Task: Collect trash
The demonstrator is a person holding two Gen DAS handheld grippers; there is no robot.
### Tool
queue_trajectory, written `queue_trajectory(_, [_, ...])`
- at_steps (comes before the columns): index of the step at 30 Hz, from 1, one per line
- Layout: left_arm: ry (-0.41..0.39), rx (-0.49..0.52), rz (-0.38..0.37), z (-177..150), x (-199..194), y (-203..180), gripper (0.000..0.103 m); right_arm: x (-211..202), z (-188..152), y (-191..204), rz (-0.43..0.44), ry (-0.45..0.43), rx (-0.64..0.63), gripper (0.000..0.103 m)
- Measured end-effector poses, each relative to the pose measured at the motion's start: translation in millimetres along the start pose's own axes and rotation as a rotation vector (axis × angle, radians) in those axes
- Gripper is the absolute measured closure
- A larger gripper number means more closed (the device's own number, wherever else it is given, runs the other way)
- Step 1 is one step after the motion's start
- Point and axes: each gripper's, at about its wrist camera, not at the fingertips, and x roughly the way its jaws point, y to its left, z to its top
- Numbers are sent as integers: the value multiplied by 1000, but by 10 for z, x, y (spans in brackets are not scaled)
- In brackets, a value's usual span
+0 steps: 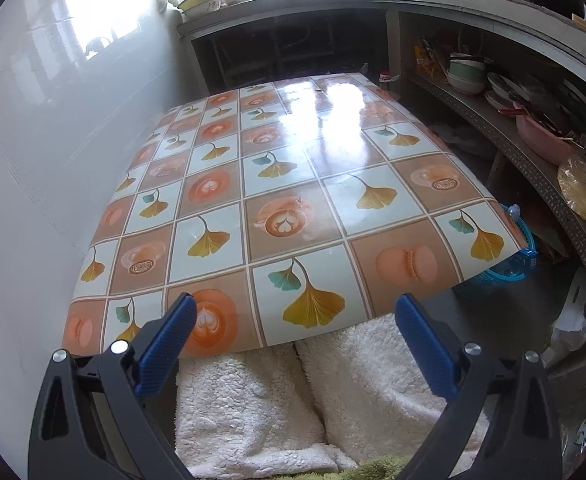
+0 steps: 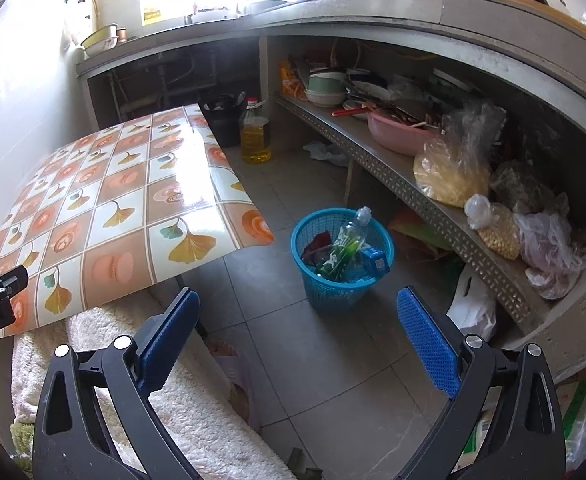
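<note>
Two hand-held grippers hung with jaws spread wide and nothing between them: the left gripper (image 1: 295,316) over the near edge of a low table (image 1: 293,184), the right gripper (image 2: 297,312) above the tiled floor (image 2: 333,360) to the table's right. Part of the left gripper also showed at the left edge of the right wrist view.

One blue mesh basket (image 2: 311,224) stood upright on the floor, just beside the table's right corner and in front of the shelf. In it lay one clear plastic bottle with a green label (image 2: 345,246), its long axis tilted, cap up and leaning toward the far right rim; one blue carton (image 2: 377,262) rested against the right wall, and one dark red wrapper (image 2: 319,242) sat at the left. From the left wrist view only a sliver of the basket (image 1: 527,236) showed past the table edge.

The table wore a glossy oilcloth of orange and pale squares printed with ginkgo leaves, coffee cups and macarons; window glare lay across its far half. White fleece (image 1: 253,400) covered the person's lap below it. One bottle of yellow oil (image 2: 255,134) stood on the floor beyond the table, beside a dark bin (image 2: 223,120). A concrete counter (image 2: 373,8) curved along the right, its perforated metal shelf (image 2: 433,208) crowded with bowls, one pink basin (image 2: 397,134) and several plastic bags of grain (image 2: 449,172).
</note>
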Motion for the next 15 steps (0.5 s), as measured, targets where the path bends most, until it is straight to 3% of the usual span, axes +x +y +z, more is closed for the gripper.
queue_trajectory(15, [-39, 77, -85, -14, -75, -166, 6, -1, -12, -21, 1, 10, 9, 8])
